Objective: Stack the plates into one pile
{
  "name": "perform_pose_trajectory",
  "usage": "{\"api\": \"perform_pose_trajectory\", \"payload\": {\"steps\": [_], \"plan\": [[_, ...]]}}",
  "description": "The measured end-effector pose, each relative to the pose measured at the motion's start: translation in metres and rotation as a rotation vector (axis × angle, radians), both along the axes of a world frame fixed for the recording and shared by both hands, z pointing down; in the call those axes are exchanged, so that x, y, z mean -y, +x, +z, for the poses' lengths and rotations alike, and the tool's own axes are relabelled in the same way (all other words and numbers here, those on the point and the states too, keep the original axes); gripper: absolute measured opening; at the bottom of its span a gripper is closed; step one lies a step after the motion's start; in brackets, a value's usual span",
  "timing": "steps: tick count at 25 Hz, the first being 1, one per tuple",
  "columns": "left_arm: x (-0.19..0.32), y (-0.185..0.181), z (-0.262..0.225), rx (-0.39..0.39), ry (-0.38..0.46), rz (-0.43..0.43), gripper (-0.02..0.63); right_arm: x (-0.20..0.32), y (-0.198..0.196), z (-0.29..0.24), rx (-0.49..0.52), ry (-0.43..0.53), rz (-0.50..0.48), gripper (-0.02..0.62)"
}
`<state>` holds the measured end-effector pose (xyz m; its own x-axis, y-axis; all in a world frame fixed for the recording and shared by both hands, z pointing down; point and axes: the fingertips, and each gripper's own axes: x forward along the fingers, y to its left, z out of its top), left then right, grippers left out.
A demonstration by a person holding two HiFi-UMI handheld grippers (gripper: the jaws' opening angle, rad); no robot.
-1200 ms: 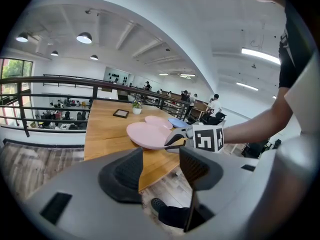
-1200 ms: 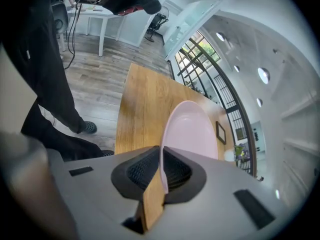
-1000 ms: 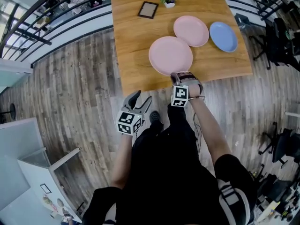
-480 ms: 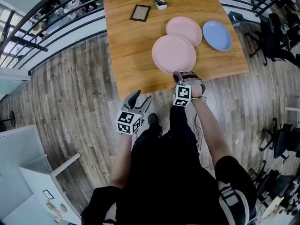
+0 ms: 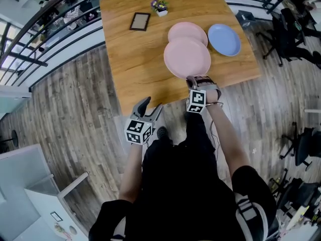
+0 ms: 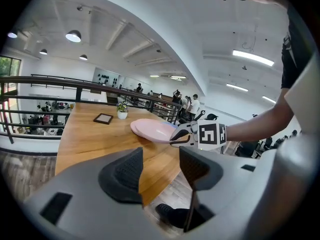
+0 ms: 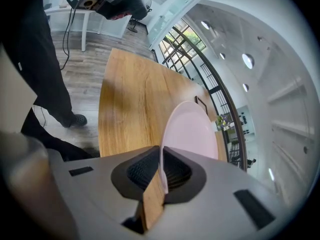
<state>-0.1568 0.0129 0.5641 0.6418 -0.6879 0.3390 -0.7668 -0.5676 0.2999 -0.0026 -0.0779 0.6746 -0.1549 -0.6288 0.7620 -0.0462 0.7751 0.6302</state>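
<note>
My right gripper (image 5: pixel 191 81) is shut on the near rim of a pink plate (image 5: pixel 187 57), which hangs over the wooden table (image 5: pixel 135 59) and overlaps a second pink plate (image 5: pixel 187 31) behind it. In the right gripper view the held pink plate (image 7: pixel 191 129) runs edge-on into the right gripper (image 7: pixel 161 170). A blue plate (image 5: pixel 224 39) lies to the right of both. My left gripper (image 5: pixel 150 106) is open and empty, off the table's near edge over the floor. From the left gripper view the left gripper (image 6: pixel 161 170) points toward the held plate (image 6: pixel 154 130).
A small picture frame (image 5: pixel 140 21) and a little flower pot (image 5: pixel 161 6) stand at the far side of the table. Black railings (image 5: pixel 45 21) run along the left. Office chairs (image 5: pixel 297 31) stand at the right. A white cabinet (image 5: pixel 35 205) sits at lower left.
The pink plate in my right gripper has shifted toward the second pink plate and now overlaps it more. The left gripper has kept its open stance.
</note>
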Motion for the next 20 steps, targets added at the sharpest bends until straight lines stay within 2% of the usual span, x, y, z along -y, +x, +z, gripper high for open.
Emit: {"api": "perform_pose_trajectory", "payload": {"steps": [8, 20], "plan": [[0.027, 0.023, 0.0, 0.005, -0.007, -0.001, 0.242, 0.028, 0.038, 0.011, -0.008, -0.002, 0.026, 0.034], [0.068, 0.066, -0.01, 0.013, -0.015, -0.063, 0.242, 0.072, 0.058, 0.007, 0.003, -0.041, -0.067, 0.037]]}}
